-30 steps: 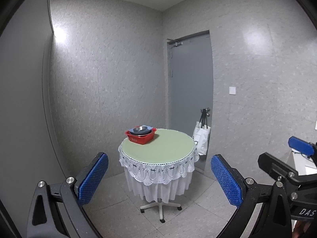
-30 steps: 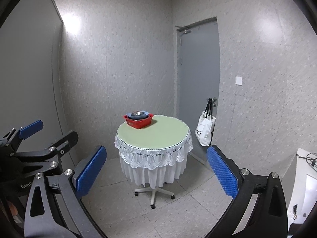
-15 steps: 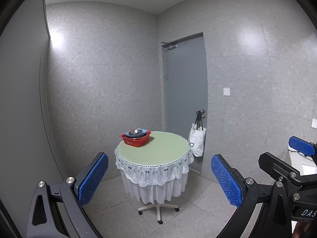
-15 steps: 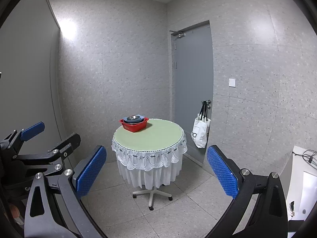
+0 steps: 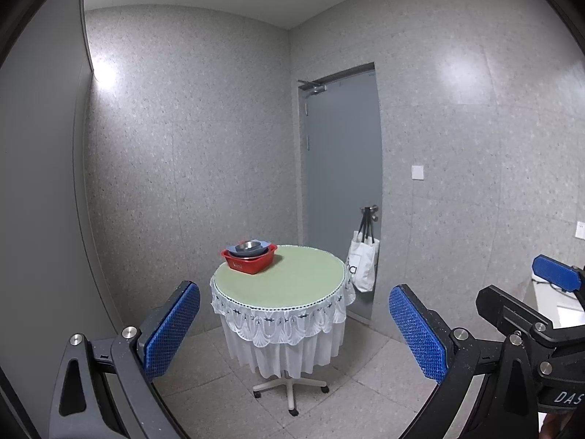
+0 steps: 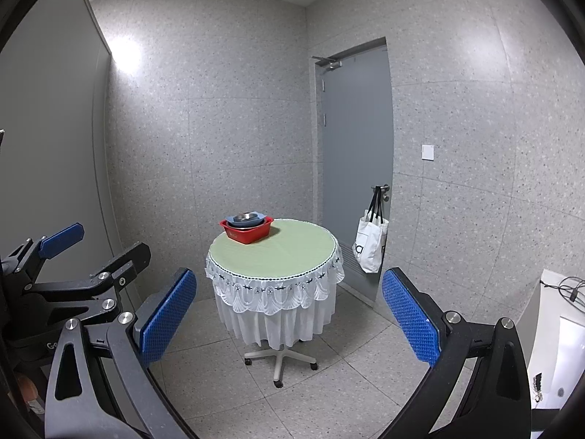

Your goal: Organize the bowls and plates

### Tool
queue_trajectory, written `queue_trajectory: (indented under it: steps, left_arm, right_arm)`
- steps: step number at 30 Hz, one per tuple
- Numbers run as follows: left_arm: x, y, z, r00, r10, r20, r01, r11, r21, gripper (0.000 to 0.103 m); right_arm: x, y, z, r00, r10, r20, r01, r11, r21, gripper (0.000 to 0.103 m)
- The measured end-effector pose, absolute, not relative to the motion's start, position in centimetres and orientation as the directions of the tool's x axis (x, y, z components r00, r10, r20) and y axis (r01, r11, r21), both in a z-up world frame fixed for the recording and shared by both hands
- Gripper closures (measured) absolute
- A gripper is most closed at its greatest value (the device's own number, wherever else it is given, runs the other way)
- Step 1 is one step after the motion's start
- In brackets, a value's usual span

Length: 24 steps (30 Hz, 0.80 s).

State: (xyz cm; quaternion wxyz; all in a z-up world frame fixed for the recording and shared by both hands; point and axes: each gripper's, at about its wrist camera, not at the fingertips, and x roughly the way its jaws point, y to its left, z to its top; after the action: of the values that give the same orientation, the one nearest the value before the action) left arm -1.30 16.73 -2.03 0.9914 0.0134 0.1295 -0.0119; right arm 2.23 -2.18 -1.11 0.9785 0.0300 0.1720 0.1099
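You hold both grippers far back from the round table [image 5: 292, 274], so nothing is in reach yet. The left gripper [image 5: 292, 333] has its jaws spread wide and empty, and the right gripper [image 6: 289, 318] is the same: wide apart, with nothing between the blue pads [image 6: 166, 314]. I think this is sensible, because open jaws are ready for a rim when you arrive.

The task's things are all together at the far left edge of the table. A red basin [image 5: 249, 260] stands there, and inside it is a blue-grey dish [image 5: 250, 248] with a metal bowl [image 5: 247, 245] nested on top. I cannot tell if more plates are below them, the stack is too small in both views. They seem to be stacked this way to stay compact, so most likely you must take them out one at a time, beginning from the metal bowl.

The rest of the green table top is free for placing. Be careful with the lace cloth [image 6: 274, 289] hanging over the edge; a finger could catch it. The white bag [image 6: 369, 245] hangs on the door handle, well apart from the table.
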Motion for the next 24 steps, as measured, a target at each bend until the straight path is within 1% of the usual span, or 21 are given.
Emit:
queue_trajectory:
  steps: [24]
  left_arm:
    - [0.4,16.2,-4.1,0.971,-0.03,-0.238,0.035,0.999,0.017,0.001]
  right_arm:
    - [2.7,-2.6,-1.1,0.917,0.225,-0.33,-0.202,0.974,0.101,0.0]
